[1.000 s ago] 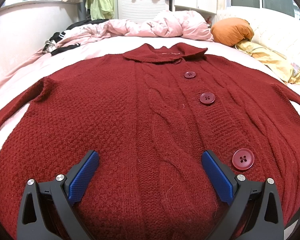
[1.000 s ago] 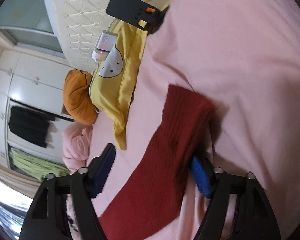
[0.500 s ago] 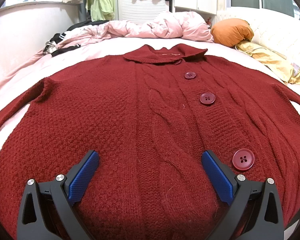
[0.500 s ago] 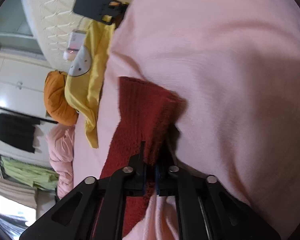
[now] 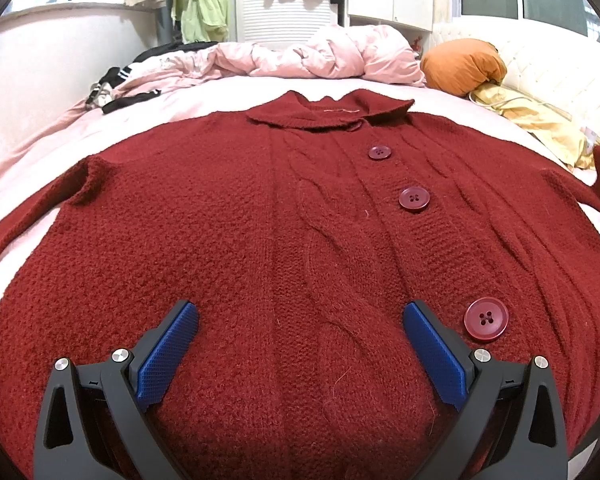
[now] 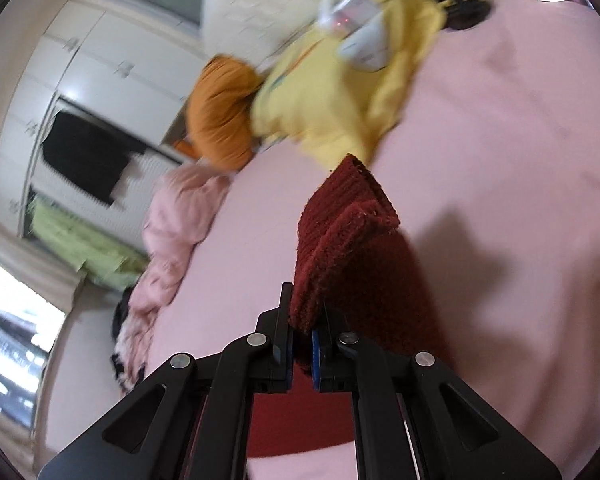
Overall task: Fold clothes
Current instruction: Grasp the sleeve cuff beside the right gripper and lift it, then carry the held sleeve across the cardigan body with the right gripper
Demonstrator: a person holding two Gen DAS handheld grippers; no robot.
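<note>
Right wrist view: right tongs (image 6: 302, 346) are clenched on the cuff of the cardigan sleeve (image 6: 340, 240), which stands lifted off the pink bed (image 6: 520, 160). Left wrist view: left tongs (image 5: 300, 344) are released, jaws wide apart, low over the near hem of the red cardigan (image 5: 240, 220), grasping nothing. Cardigan lies flat, buttoned, front up, collar at the far end; orange pillow (image 5: 462, 66) and yellow cloth (image 5: 540, 124) lie beyond it, far right. Judgement: sleeve fold is in hand. Next move calls for carrying the cuff inward across the body and laying it flat without dragging the body.
</note>
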